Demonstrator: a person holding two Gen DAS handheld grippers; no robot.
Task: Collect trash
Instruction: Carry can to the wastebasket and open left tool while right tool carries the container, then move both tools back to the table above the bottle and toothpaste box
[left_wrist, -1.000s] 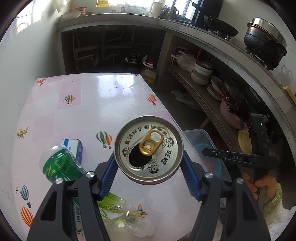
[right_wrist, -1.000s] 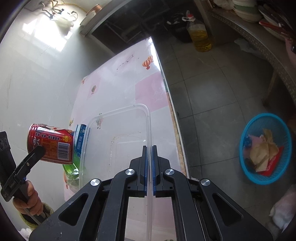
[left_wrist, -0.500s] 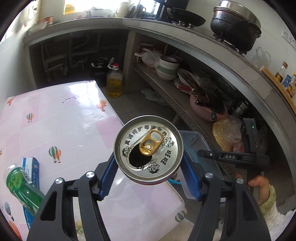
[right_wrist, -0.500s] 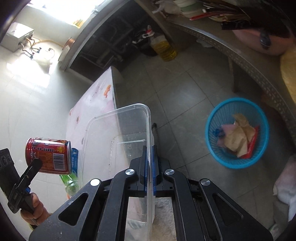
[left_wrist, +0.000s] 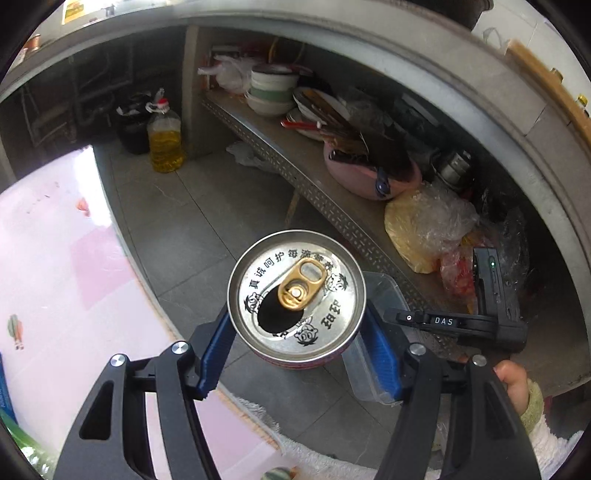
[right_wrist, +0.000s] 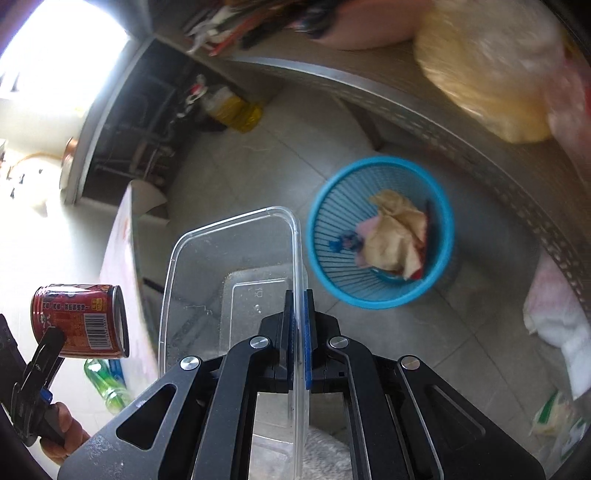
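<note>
Kitchen, grey tile floor. Far left in the left wrist view: table w/ pink-and-white cloth, edge running diagonally; green bottle lies on it near the bottom left corner. Behind it a dark recess under the counter w/ pipes, and a jug of yellow oil standing on the floor. To the right a perforated metal shelf under the counter, crowded: stacked bowls, plates, a pink basin, a yellow lump in clear plastic.

Left gripper: jaws about two-thirds apart, blue pads pressed on both sides of a red drink can. Can is opened, gold tab up, top facing the cam; it hangs over the floor just past the table edge.

Right gripper: clenched tight, pads pinching the right wall of a clear plastic container, empty, held over the floor. A hand in a fuzzy white sleeve holds that tool.

Right of the container: blue mesh waste basket on the floor, beside the shelf leg, w/ crumpled paper and wrappers inside. Container and can both short of it, nothing betw them and the basket. White cloth lies further right; view there is blurred.
</note>
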